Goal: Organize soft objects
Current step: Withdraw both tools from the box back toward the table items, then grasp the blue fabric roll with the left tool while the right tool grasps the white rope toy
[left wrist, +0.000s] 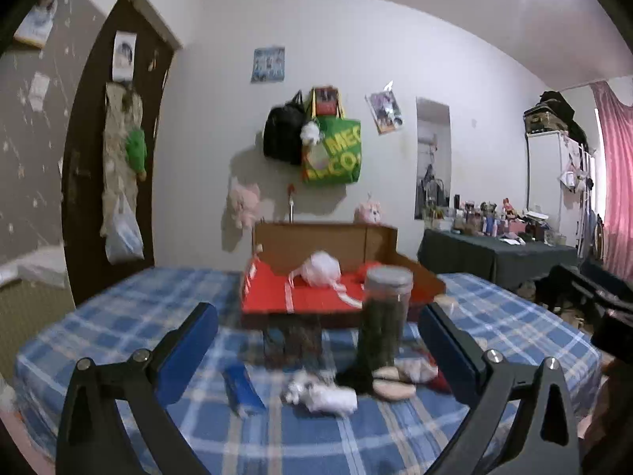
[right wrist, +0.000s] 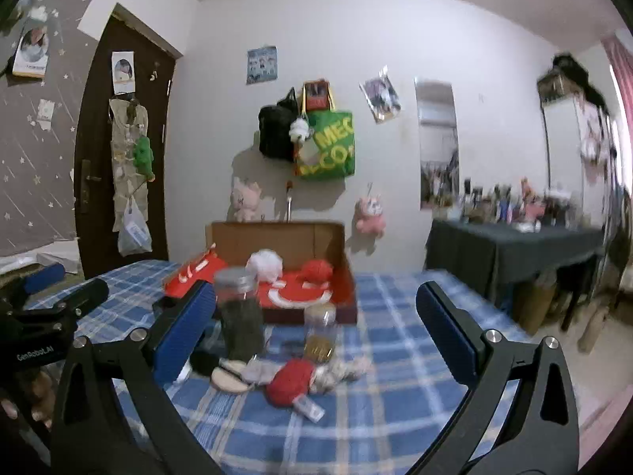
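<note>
Blue-checked tablecloth (right wrist: 395, 356) bears a cardboard box (right wrist: 277, 237) holding white and red yarn, both tools spread apart, empty.

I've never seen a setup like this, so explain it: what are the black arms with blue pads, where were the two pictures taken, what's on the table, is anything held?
No robot here: a person carries two hand-held grippers, each with a fisheye camera looking along its fingers. One picture is from the left gripper, one from the right gripper. Both stand open and hold nothing. On the blue checked tablecloth sit an open cardboard box with red lining, a clear jar with a grey lid, a red yarn ball and small soft bits.
</note>
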Demonstrator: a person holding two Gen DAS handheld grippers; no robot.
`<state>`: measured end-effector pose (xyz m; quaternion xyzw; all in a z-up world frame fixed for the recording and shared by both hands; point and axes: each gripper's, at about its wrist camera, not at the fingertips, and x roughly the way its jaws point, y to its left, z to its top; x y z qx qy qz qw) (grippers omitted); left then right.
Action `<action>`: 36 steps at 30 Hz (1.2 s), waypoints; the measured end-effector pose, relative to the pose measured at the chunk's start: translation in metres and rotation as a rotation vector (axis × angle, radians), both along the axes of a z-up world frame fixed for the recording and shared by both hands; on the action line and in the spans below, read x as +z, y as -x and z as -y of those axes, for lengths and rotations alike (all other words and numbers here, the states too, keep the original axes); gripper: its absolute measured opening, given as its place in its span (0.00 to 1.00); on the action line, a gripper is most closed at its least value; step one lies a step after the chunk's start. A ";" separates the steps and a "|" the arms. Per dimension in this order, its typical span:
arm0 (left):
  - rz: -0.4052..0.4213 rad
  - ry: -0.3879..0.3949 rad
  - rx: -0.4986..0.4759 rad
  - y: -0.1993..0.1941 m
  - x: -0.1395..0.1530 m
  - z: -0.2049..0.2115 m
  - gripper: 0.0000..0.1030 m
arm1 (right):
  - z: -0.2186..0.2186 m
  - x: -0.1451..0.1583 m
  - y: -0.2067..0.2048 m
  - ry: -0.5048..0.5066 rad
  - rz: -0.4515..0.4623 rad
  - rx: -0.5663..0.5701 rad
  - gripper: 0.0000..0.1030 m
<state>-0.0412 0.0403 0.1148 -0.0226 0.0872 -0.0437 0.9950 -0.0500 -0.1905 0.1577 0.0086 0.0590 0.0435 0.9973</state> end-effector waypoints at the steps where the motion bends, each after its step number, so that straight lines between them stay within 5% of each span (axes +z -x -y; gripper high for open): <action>1: -0.013 0.002 -0.004 -0.001 -0.006 0.000 1.00 | 0.002 -0.006 0.000 -0.009 -0.009 0.003 1.00; 18: -0.190 -0.042 0.033 -0.039 -0.068 0.015 1.00 | 0.006 -0.099 -0.044 -0.015 -0.239 -0.093 1.00; 36: -0.302 -0.037 0.059 -0.062 -0.071 0.004 1.00 | 0.004 -0.110 -0.070 -0.009 -0.351 -0.058 1.00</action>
